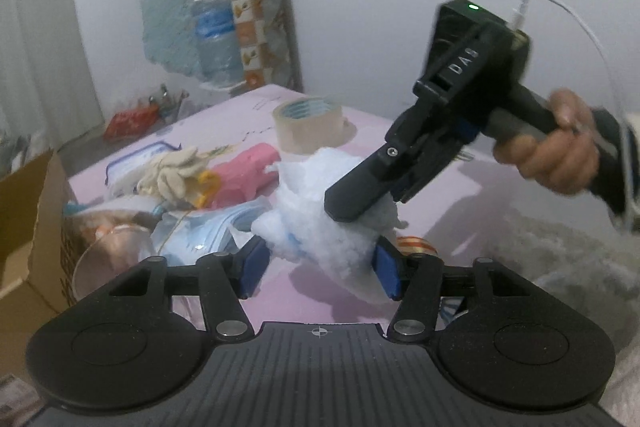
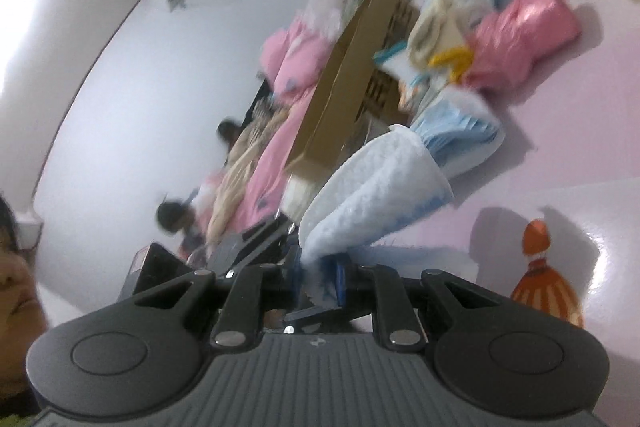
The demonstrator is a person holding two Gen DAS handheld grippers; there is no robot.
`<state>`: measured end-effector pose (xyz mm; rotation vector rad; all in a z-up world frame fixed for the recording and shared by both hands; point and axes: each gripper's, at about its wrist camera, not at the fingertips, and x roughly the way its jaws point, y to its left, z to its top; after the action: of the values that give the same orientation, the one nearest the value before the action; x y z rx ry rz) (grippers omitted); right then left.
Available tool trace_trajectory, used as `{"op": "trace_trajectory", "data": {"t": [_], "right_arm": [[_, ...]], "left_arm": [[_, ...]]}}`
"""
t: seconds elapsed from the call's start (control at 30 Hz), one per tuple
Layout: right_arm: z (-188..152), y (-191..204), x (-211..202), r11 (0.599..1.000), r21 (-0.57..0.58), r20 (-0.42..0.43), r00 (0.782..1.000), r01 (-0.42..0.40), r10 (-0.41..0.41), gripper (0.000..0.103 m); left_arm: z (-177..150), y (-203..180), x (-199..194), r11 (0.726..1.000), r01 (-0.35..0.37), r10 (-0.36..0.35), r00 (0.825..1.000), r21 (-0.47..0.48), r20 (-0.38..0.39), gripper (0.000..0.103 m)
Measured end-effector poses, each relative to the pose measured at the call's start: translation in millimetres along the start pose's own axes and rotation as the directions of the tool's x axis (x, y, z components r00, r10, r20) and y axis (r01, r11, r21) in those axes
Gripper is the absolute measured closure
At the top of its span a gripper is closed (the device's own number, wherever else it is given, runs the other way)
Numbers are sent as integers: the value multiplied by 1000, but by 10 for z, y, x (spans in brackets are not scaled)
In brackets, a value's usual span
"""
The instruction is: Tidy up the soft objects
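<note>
a white fluffy wad [image 1: 320, 223] was held above the pink counter [image 1: 440, 187], between the two grippers. the right gripper [image 1: 362, 215] was seen clenched on the wad's far right side, its black fingers [image 1: 356, 195] pressed into the fluff; in the right wrist view the same wad [image 2: 376, 187] was pinched between the blue pads [image 2: 341, 281]. the left gripper [image 1: 320, 269] was spread around the wad's near end — the blue pads [image 1: 386, 273] stood at either side of it, but whether they pressed on it could not be told. to the left, a pink bag [image 1: 248, 171], pale gloves [image 1: 176, 175] and a pack of blue masks [image 1: 208, 227] were heaped beside a cardboard box [image 1: 28, 227]. a tape roll [image 1: 308, 125] lay farther back.
</note>
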<state>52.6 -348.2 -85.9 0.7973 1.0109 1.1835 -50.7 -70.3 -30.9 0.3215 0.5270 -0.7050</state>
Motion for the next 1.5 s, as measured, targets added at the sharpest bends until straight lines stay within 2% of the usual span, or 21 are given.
{"op": "trace_trajectory", "data": {"t": [0.13, 0.27, 0.4, 0.53, 0.6, 0.63, 0.7, 0.77, 0.9, 0.97, 1.03, 1.1, 1.2, 1.3, 1.37, 1.5], "right_arm": [[40, 51, 42, 1000, -17, -98, 995, -6, 4, 53], [85, 104, 152, 1000, -20, -186, 982, 22, -25, 53], [141, 122, 262, 999, -13, -239, 970, 50, -52, 52], [131, 212, 377, 999, -35, -279, 959, 40, -48, 52], [127, 231, 422, 999, -42, -284, 958, 33, -43, 51], [132, 238, 434, 998, -46, -281, 959, 30, -42, 51], [157, 264, 434, 998, -59, -255, 966, 29, -43, 51], [179, 272, 411, 998, -60, -227, 973, 21, -35, 51], [212, 279, 367, 997, -71, -168, 984, 39, -51, 50], [247, 269, 318, 995, -70, -133, 988, 67, -76, 44], [292, 251, 229, 991, -62, -72, 990, 119, -123, 16], [334, 258, 118, 982, -74, 11, 985, 171, -171, 12], [433, 298, 20, 957, -85, 149, 953, 278, -264, 12], [578, 394, 64, 910, -124, 272, 895, 396, -352, 12], [723, 430, 193, 877, -141, 305, 863, 459, -403, 11], [1065, 467, 575, 777, -193, 350, 782, 599, -516, 11]], "left_arm": [[-35, -66, -43, 999, 6, -6, 1000, 53, 3, 43], [-72, -107, -70, 996, 0, -1, 1000, 90, 6, 37], [-94, -122, -97, 995, -21, 20, 1000, 100, 19, 31], [-127, -113, -132, 995, -37, 32, 998, 89, 49, 33], [-142, -100, -149, 997, -35, 30, 998, 75, 63, 41], [-149, -86, -150, 997, -34, 29, 997, 68, 68, 49], [-151, -51, -144, 998, -31, 28, 997, 51, 65, 55], [-157, -5, -129, 999, -33, 32, 998, 22, 53, 65], [-168, 99, -131, 999, -29, 32, 998, -38, 57, 74], [-177, 143, -106, 997, -37, 41, 998, -68, 49, 76], [-193, 209, -49, 993, -57, 60, 998, -102, 27, 76], [-213, 313, 7, 986, -69, 70, 998, -151, -1, 76], [-267, 488, 82, 967, -89, 81, 996, -239, -42, 76], [-328, 616, 124, 945, -116, 96, 992, -307, -79, 76], [-372, 671, 145, 932, -135, 105, 989, -336, -106, 76], [-436, 722, 164, 925, -163, 116, 981, -344, -153, 76]]}}
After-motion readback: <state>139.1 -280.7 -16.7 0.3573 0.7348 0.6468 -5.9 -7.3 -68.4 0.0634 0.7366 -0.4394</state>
